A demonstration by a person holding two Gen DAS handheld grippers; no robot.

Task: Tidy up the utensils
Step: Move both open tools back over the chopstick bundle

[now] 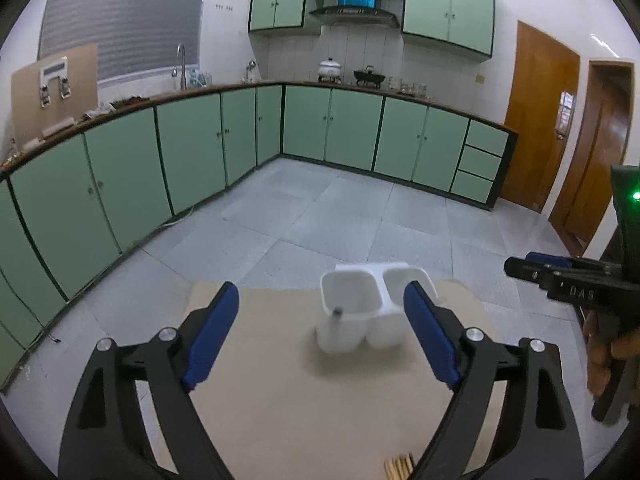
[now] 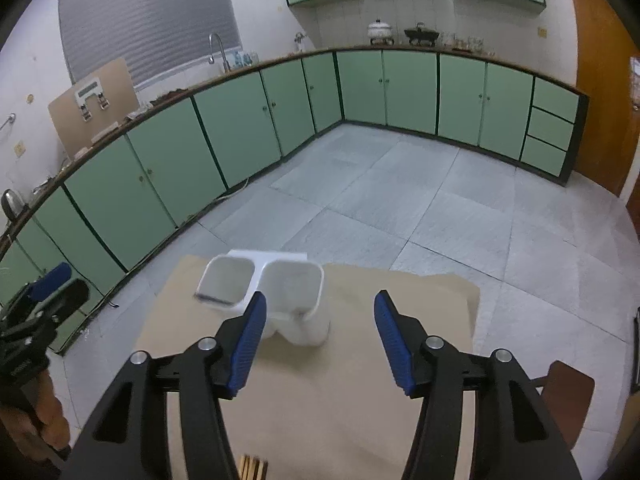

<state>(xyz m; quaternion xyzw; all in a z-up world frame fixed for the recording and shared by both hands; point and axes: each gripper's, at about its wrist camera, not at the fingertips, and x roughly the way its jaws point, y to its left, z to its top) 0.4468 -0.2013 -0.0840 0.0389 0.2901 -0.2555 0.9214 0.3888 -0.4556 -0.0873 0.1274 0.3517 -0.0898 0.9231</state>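
Both sets of jaws are wide and empty. The white holder (image 1: 362, 308) stands on the table (image 1: 280, 400) just ahead of them, wooden sticks (image 2: 253, 467) below. A careless bump could tip the holder over.

The letters "DAS" stand in raised relief on the black body of the right gripper (image 1: 516, 266), seen from the left wrist camera (a stroke or mark before the D is too faint to make out); nothing else in either view can be read
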